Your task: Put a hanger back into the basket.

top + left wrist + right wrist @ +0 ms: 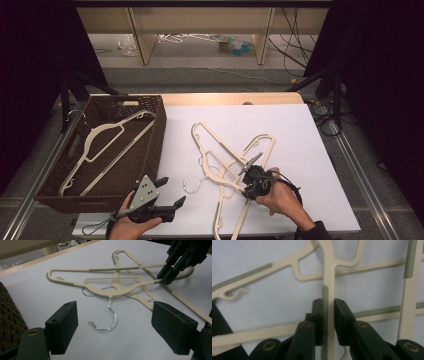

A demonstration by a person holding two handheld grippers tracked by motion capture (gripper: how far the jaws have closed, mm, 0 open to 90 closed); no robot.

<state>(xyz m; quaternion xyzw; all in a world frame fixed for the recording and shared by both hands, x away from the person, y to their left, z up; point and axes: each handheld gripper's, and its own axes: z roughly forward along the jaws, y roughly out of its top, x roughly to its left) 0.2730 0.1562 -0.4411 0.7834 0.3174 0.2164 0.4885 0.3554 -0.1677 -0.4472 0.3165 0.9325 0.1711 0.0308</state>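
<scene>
Nearest the high camera, two forearms enter from the bottom edge, each hand holding a gripper above a white sheet (pixel 280 130) that covers the worktop (pixel 225 98). At lower left, the left gripper (pixel 170 192) hovers clear of the sheet with its jaws spread wide and nothing between them. At lower right, the right gripper (pixel 248 174) points into a loose pile of cream hangers (pixel 227 165) near the middle of the sheet, jaws closed on one arm of a hanger. A metal hook (pixel 192 186) from the pile lies on the sheet between the two grippers. A brown woven basket (pixel 155 135) stands at the left edge of the worktop, touching the sheet's border, with one more cream hanger (pixel 107 145) lying inside it. Seen from the left gripper view, the two black jaws stand far apart at the bottom corners, empty; between and beyond them the metal hook (pixel 106 320) lies flat, attached to the top hanger (pixel 105 287) of the pile. The right gripper (pixel 168 277) appears at upper right, clamped on the ribbed end of that hanger's arm. The basket wall (pixel 10 317) shows at the left edge. Seen from the right gripper view, the jaws are closed on a hanger arm (pixel 328 290) that runs straight up between them, both pads pressed against its sides. Other hanger arms (pixel 409 290) cross behind it on the sheet (pixel 274 300).
</scene>
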